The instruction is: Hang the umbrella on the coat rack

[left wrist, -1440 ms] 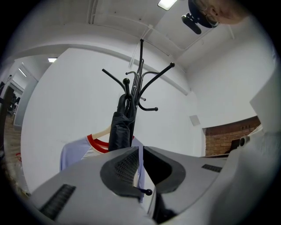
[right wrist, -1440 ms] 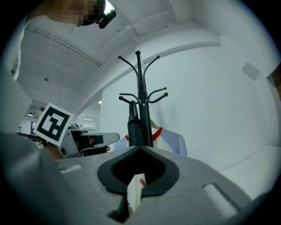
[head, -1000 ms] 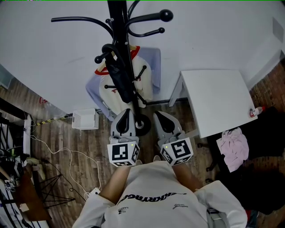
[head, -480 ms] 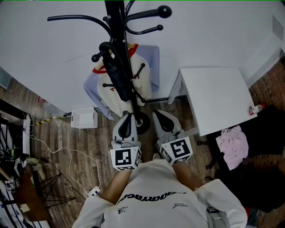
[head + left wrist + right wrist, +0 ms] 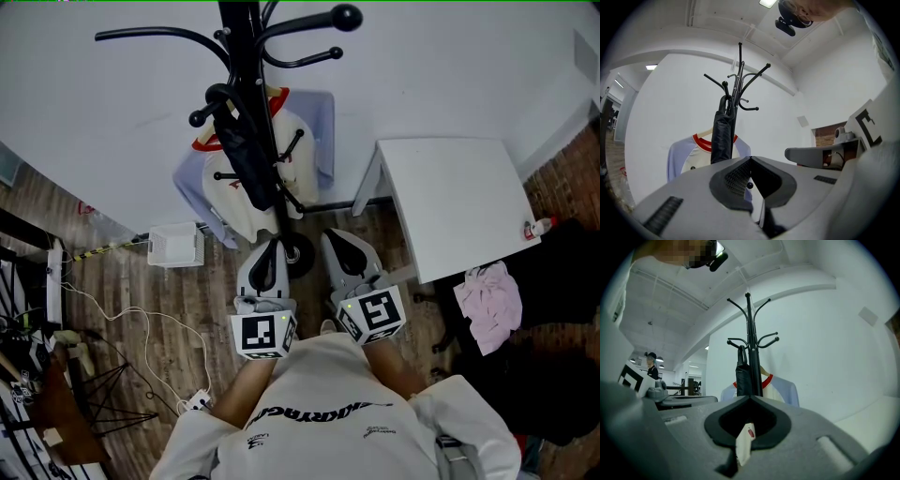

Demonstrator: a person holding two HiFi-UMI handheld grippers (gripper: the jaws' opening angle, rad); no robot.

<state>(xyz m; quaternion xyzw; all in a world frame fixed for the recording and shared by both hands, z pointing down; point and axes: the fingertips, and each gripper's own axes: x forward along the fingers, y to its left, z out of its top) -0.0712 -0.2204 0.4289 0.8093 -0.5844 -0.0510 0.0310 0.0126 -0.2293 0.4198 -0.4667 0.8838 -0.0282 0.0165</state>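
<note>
Seen from above, a folded black umbrella (image 5: 242, 155) is hung by its curved handle on a hook of the black coat rack (image 5: 246, 47). It lies against the pole, in the upper centre of the frame. Just below, the left gripper (image 5: 267, 251) and right gripper (image 5: 340, 249) are held level, side by side. The fingers of each are pressed together, with nothing pinched. The hanging appears done. Any withdrawal is best made straight back, so the rack is not nudged.
</note>
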